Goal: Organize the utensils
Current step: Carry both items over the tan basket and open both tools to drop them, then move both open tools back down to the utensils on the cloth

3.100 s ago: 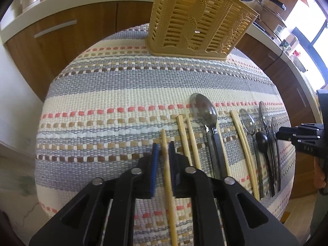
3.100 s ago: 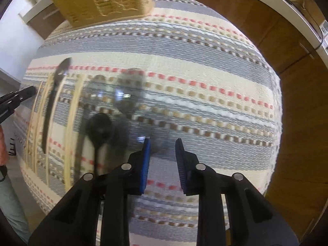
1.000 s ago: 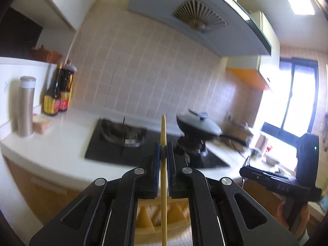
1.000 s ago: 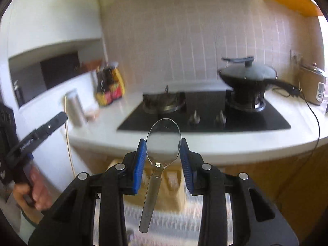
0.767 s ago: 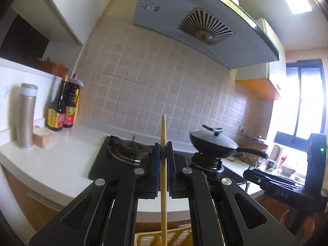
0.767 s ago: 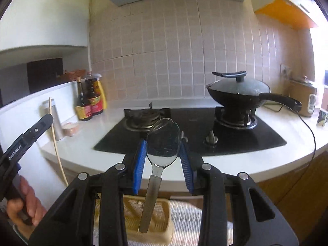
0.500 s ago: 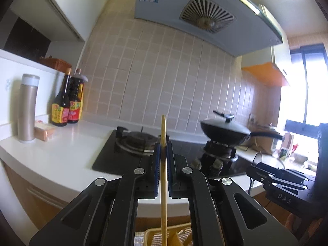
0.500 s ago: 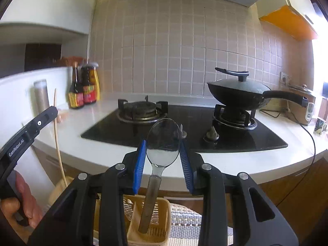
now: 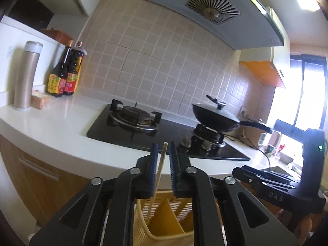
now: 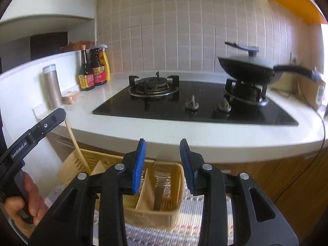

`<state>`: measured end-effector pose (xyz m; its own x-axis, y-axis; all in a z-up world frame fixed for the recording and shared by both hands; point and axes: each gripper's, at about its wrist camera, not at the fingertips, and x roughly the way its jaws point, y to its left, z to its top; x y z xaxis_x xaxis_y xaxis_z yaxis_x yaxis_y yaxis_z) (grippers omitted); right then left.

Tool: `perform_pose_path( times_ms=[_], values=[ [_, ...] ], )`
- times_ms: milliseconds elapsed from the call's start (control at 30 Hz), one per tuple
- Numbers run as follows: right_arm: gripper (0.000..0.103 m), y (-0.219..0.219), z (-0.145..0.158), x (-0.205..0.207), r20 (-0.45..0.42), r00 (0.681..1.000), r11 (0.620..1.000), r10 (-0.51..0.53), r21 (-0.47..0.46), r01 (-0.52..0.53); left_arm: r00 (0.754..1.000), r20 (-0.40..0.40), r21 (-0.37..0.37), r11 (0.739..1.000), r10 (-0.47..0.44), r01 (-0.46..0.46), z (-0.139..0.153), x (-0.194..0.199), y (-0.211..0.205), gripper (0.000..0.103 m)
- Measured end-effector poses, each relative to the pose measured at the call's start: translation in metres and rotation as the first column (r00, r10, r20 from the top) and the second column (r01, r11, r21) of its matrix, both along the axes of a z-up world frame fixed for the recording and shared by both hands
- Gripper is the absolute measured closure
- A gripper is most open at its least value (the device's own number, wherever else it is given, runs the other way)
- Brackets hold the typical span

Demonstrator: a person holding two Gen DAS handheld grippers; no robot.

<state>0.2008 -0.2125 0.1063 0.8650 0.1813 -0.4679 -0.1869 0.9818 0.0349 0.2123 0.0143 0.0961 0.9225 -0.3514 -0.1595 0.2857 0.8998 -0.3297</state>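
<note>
While a chopstick [image 9: 161, 167] leans loose between the parted fingers of the left gripper [image 9: 163, 172], its lower end sits in the basket [image 9: 168, 223] below. The right gripper [image 10: 163, 163] gapes empty over a spoon [image 10: 158, 192] already inside; further utensils probably remain out of view.

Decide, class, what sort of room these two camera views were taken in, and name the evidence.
A home kitchen, most likely. A gas hob is set into a white counter, a lidded wok sits on one burner, a range hood hangs above, and sauce bottles stand by the tiled wall.
</note>
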Motion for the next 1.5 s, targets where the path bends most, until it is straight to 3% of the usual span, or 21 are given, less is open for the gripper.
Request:
perform_pose_path(
  times_ms=[100,133,367,500,733,833,933,1000,1100,1167,1333,1500],
  values=[
    [0.055,-0.011,0.008,-0.009,-0.047,0.999,0.998,0.02,0.064,-0.017,1.0,0.005,0.004,1.0,-0.022,0.022,0.012,-0.019,0.002,0.069],
    [0.051,-0.014,0.011,-0.014,-0.054,0.998,0.996,0.026,0.085,-0.022,0.999,0.009,0.001,0.999,-0.034,0.034,0.017,-0.027,0.003,0.067],
    [0.051,-0.027,0.028,-0.055,-0.101,0.994,0.993,0.03,0.118,-0.018,0.994,-0.003,-0.03,0.994,-0.106,0.106,0.046,-0.073,0.008,0.061],
    [0.051,-0.027,0.031,-0.079,-0.157,0.987,0.997,0.022,0.072,-0.01,0.992,-0.018,0.015,0.992,-0.122,0.122,0.055,-0.103,0.001,0.06],
    [0.051,-0.027,-0.005,-0.101,-0.343,0.939,1.0,0.025,0.006,-0.024,0.978,-0.15,0.116,0.979,-0.147,0.166,0.025,-0.139,-0.008,0.06],
    [0.051,-0.027,-0.031,-0.107,-0.43,0.903,0.999,0.017,-0.021,-0.028,0.945,-0.299,0.15,0.972,-0.131,0.182,-0.009,-0.138,-0.006,0.062],
    [0.051,-0.029,-0.056,-0.11,-0.505,0.863,0.999,0.006,-0.038,-0.029,0.872,-0.471,0.161,0.959,-0.132,0.232,-0.05,-0.129,-0.004,0.063],
    [0.051,-0.033,-0.075,-0.112,-0.563,0.826,0.999,0.001,-0.041,-0.029,0.805,-0.585,0.184,0.95,-0.101,0.253,-0.083,-0.122,-0.004,0.07],
    [0.052,-0.037,-0.093,-0.115,-0.616,0.788,0.999,-0.005,-0.043,-0.028,0.761,-0.64,0.163,0.95,-0.104,0.267,-0.11,-0.12,0.001,0.073],
    [0.063,-0.04,-0.106,-0.118,-0.645,0.764,0.998,-0.01,-0.053,-0.031,0.733,-0.672,0.163,0.945,-0.103,0.282,-0.123,-0.118,-0.001,0.073],
    [0.07,-0.038,-0.123,-0.129,-0.694,0.72,0.998,0.023,-0.032,-0.063,0.689,-0.721,0.231,0.914,-0.069,0.332,-0.144,-0.118,-0.014,0.073],
    [0.073,-0.022,-0.135,-0.147,-0.737,0.666,0.99,0.118,0.034,-0.138,0.704,-0.71,0.314,0.883,-0.026,0.349,-0.148,-0.123,-0.02,0.074]
  ],
)
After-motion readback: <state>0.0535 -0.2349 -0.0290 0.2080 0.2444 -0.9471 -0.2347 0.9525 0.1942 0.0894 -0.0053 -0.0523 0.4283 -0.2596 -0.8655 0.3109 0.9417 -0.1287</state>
